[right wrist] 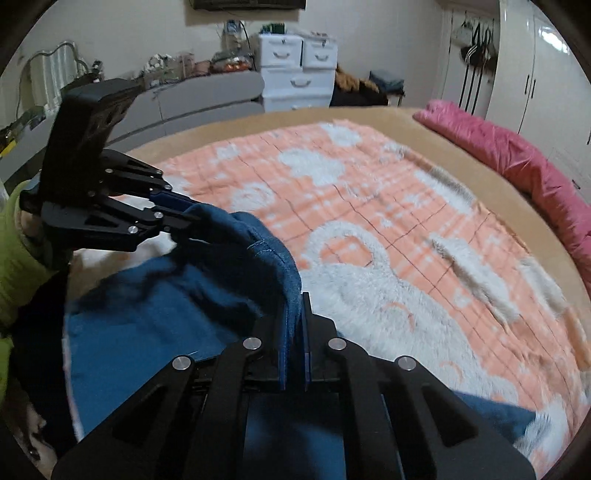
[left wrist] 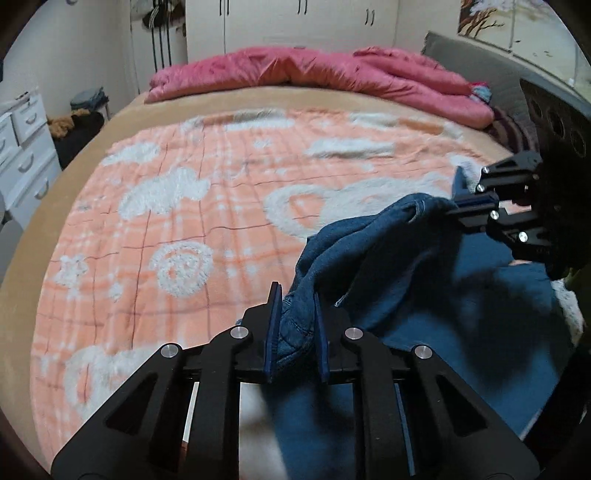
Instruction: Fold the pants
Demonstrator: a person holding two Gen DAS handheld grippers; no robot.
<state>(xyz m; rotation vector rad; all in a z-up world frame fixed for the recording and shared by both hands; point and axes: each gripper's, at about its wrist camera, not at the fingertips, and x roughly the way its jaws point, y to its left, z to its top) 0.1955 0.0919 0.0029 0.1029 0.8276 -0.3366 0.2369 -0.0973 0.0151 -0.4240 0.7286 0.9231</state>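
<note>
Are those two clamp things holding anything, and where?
Yes. Both the left gripper and right gripper pinch the blue denim pants along one bunched edge, lifted off the bed.

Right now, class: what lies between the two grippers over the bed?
A lifted band of the blue pants spans from the left gripper to the right gripper, each shut on it; the left wrist view shows it best.

Your left wrist cam is sitting right over its own fingers, looking down across the bed [left wrist: 207, 192] toward the wardrobes [left wrist: 295, 26]. The right one's facing the white drawers [right wrist: 295, 74]. Both are catching the same blanket [right wrist: 406, 206].
</note>
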